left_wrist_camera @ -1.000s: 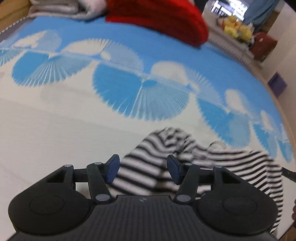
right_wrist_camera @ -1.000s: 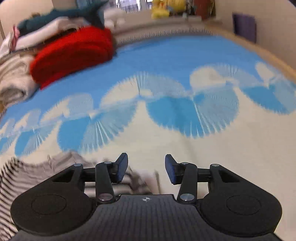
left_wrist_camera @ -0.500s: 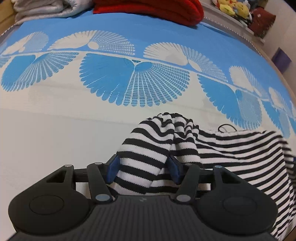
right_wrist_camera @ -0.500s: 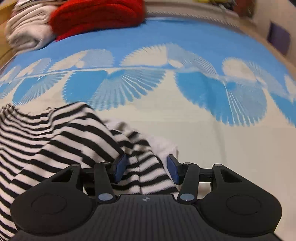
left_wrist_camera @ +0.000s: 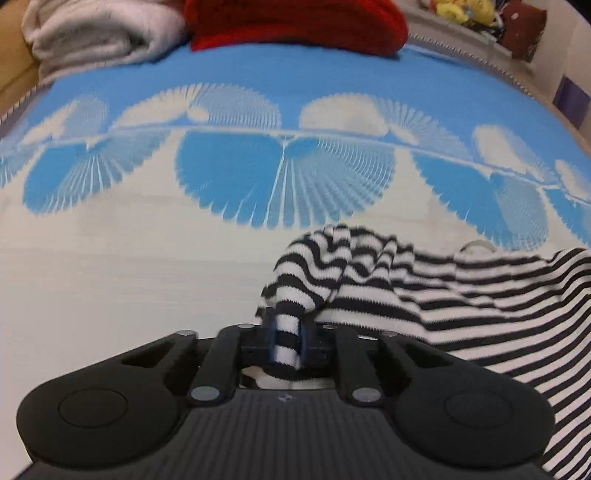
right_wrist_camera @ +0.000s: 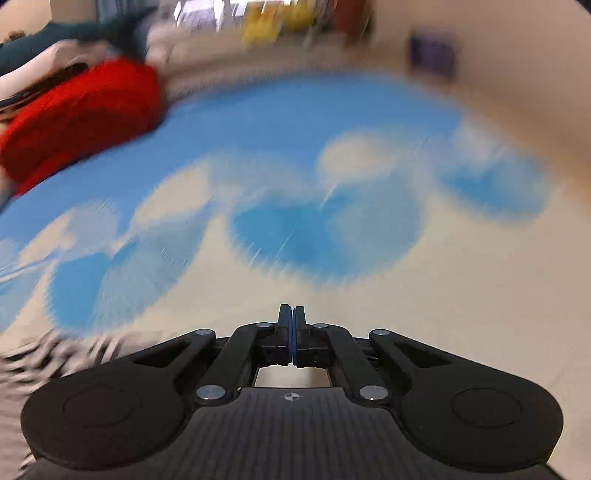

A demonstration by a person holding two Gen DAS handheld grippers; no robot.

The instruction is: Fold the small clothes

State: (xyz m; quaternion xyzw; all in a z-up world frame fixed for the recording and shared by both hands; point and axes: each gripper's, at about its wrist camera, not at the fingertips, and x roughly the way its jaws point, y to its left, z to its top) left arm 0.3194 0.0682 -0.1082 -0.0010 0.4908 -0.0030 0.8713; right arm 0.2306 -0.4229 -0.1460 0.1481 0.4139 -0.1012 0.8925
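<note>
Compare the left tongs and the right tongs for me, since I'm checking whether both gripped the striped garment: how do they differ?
The left tongs are clamped on a fold of the striped garment; the right tongs are shut pad to pad on nothing. The left view is fairly sharp; the right view is smeared by motion blur, with the garment only at its lower left. Both point down over the blue and cream bedspread.

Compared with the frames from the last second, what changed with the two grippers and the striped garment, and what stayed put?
The left hand-held gripper has just closed on a bunched fold of the striped garment. The right hand-held gripper snapped shut with nothing visible between its pads; the stripes it straddled now lie at its lower left and its view is blurred. The blue patterned bedspread and red knit pile stayed.
</note>
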